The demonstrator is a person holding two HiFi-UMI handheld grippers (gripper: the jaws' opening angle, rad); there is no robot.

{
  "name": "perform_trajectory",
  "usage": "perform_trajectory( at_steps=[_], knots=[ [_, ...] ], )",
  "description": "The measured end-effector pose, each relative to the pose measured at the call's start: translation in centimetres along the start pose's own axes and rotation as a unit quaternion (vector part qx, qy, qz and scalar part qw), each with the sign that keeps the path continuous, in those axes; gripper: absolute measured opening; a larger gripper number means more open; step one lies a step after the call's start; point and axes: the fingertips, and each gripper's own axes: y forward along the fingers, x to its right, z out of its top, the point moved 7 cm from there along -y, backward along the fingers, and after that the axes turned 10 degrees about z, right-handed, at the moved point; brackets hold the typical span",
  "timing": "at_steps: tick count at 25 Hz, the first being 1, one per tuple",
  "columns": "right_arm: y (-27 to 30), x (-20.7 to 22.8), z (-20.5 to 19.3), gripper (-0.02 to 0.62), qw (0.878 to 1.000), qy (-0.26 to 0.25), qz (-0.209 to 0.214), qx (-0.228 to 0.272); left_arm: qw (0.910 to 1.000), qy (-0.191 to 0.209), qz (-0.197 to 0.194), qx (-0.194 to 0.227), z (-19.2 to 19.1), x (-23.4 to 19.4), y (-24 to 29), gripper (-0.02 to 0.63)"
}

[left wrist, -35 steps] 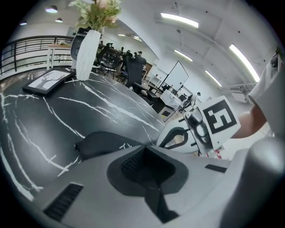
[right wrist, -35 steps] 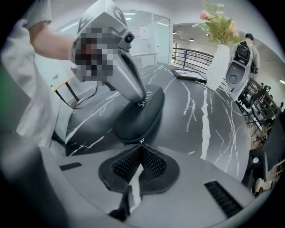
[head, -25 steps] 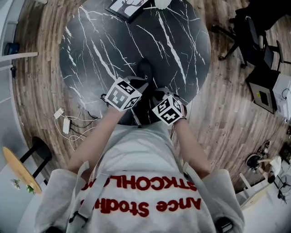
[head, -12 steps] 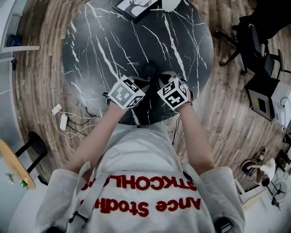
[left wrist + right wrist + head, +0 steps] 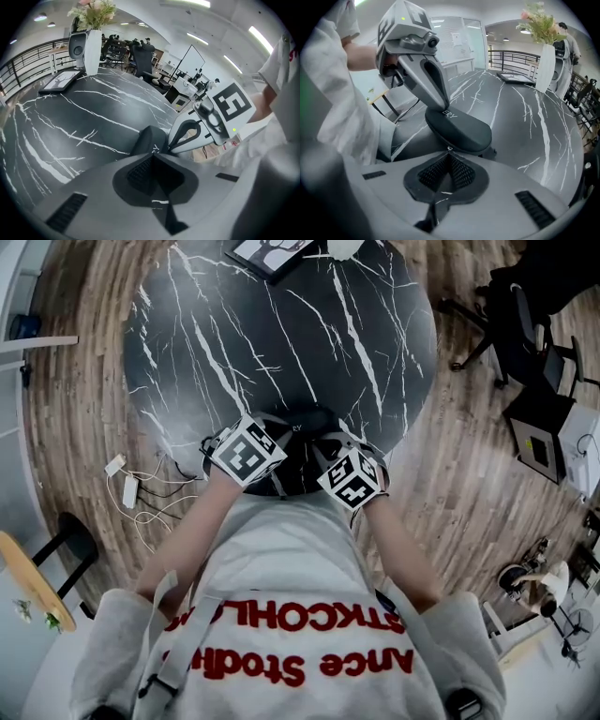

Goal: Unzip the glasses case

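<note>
A dark oval glasses case [image 5: 307, 420] lies close to the near edge of the round black marble table [image 5: 234, 334], between my two grippers. In the right gripper view the case [image 5: 461, 131] looks slightly tilted. My left gripper [image 5: 284, 430] is shut, its tips [image 5: 440, 107] pinching the case's end by the printed letters; from its own camera the case [image 5: 149, 139] rises just past the shut jaws [image 5: 153, 153]. My right gripper [image 5: 325, 443] is shut on the small metal zipper pull [image 5: 449, 149] at the case's near rim.
A framed picture [image 5: 267, 251] and a white vase [image 5: 339, 247] with flowers stand at the table's far edge. White cables and a plug [image 5: 136, 491] lie on the wooden floor at left. Black office chairs [image 5: 525, 324] stand at right.
The right gripper went forward, then came back. Both grippers and the case now sit closer to the table's near edge, and the left gripper has shifted slightly left.
</note>
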Motion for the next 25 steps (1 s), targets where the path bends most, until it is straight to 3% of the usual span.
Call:
perform_trajectory(
  at_steps=[3,9,15,19,22,25],
  knots=[
    [0.5,-0.2,-0.9,0.014,1.0,0.001,0.0,-0.012,0.9997,-0.013,-0.018,0.003,-0.8,0.5,0.3,0.006],
    [-0.9,3.2,-1.8,0.015,0.999,-0.01,-0.034,-0.038,0.999,0.027,-0.035,-0.007,-1.0,0.8,0.6,0.006],
    [-1.1,6.7,1.5,0.015,0.99,-0.107,-0.032,-0.081,0.9989,0.035,-0.032,-0.002,-1.0,0.8,0.7,0.006],
    [-1.0,7.1,2.3,0.018,0.991,-0.093,-0.028,-0.096,0.9992,0.019,-0.035,0.006,-1.0,0.3,0.4,0.006],
    [-2.0,7.1,2.5,0.018,0.992,-0.071,-0.074,-0.073,0.9989,-0.012,-0.029,0.036,-1.3,-0.3,-0.2,0.006],
    [-5.3,7.4,3.9,0.017,0.988,-0.037,-0.151,0.013,0.9938,-0.048,-0.006,0.101,-1.2,-1.8,-2.1,0.006]
  ],
)
